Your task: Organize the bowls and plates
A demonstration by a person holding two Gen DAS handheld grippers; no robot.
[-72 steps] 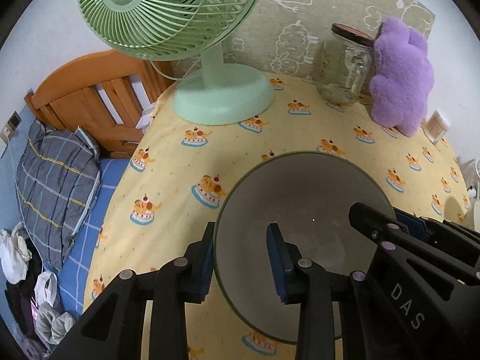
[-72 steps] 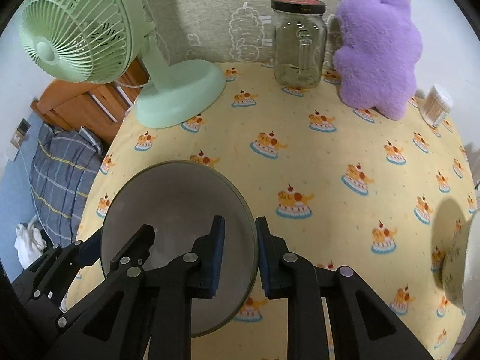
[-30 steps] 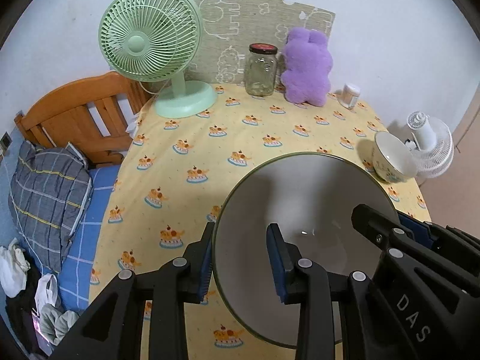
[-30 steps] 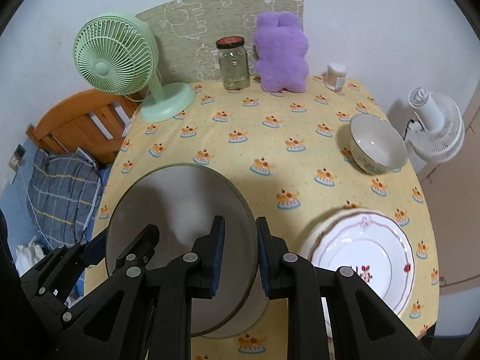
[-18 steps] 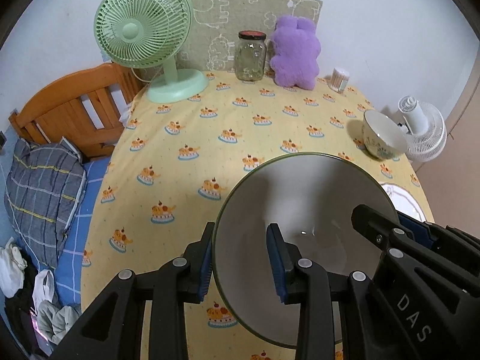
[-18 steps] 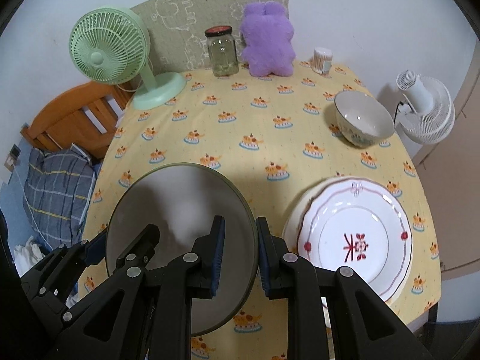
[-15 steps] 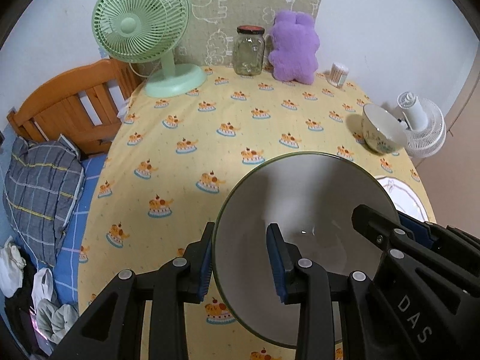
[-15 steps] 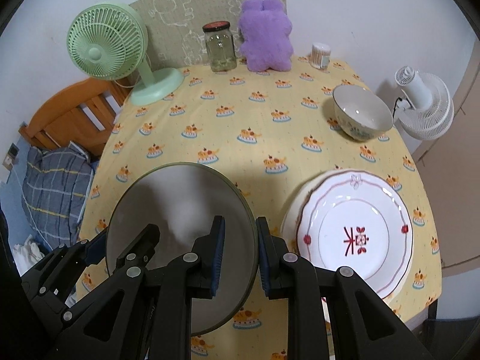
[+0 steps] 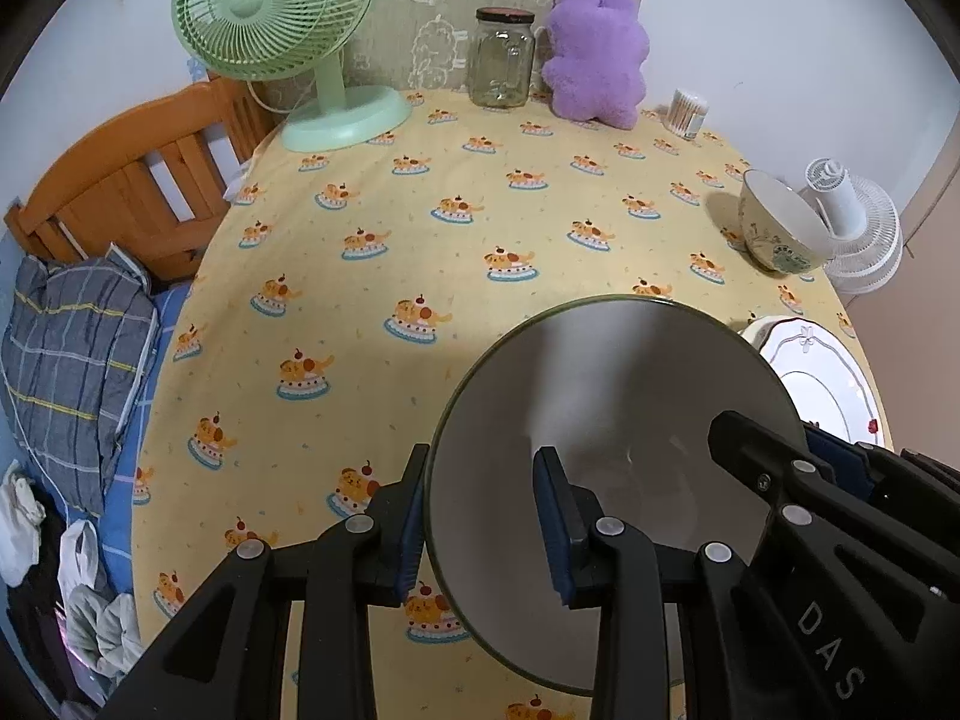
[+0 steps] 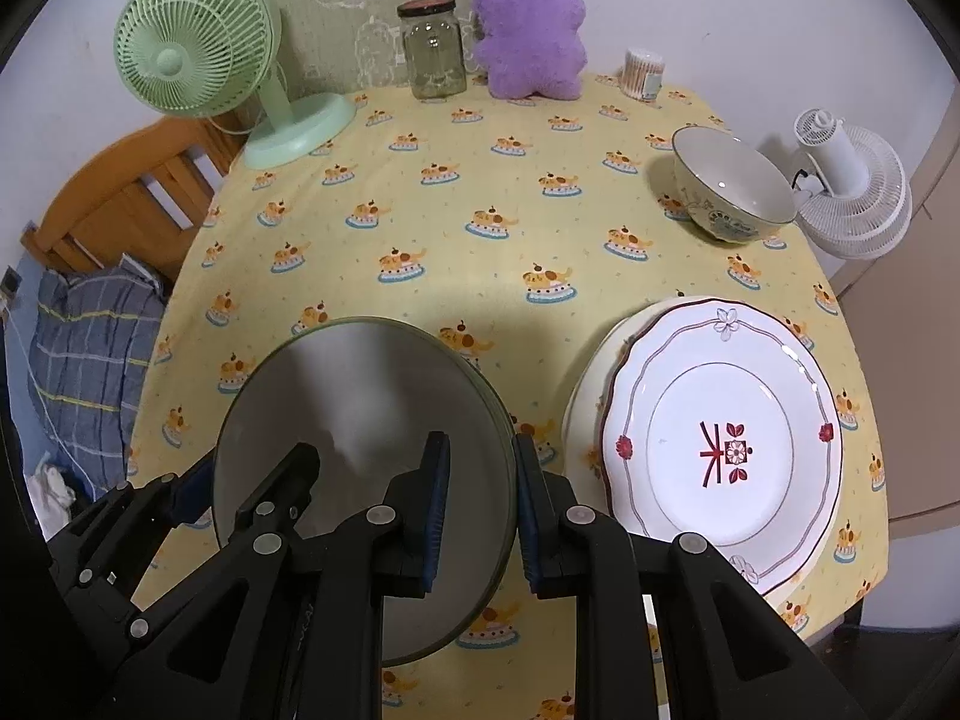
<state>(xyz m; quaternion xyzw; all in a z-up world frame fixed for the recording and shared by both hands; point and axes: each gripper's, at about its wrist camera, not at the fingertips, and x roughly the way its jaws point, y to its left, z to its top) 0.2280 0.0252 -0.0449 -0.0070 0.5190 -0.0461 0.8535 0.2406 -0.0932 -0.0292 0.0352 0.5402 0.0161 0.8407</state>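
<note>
Both grippers hold one grey bowl with a green rim (image 9: 606,420) (image 10: 360,408) above the near edge of the table. My left gripper (image 9: 483,525) is shut on its left rim. My right gripper (image 10: 477,510) is shut on its right rim. A white plate with a red pattern (image 10: 720,438) lies on another plate at the near right, also showing in the left wrist view (image 9: 822,378). A cream patterned bowl (image 10: 729,186) (image 9: 774,228) stands at the far right.
The table wears a yellow cloth (image 10: 480,192). At the back stand a green fan (image 9: 288,42), a glass jar (image 9: 503,57), a purple plush toy (image 9: 597,54) and a small cotton-swab tub (image 10: 643,72). A white fan (image 10: 852,192) sits beyond the right edge, a wooden bed (image 9: 132,180) at left.
Both grippers, holding the grey bowl, have pulled back from the far left of the table and swung right. The stacked plates and cream bowl have come into view.
</note>
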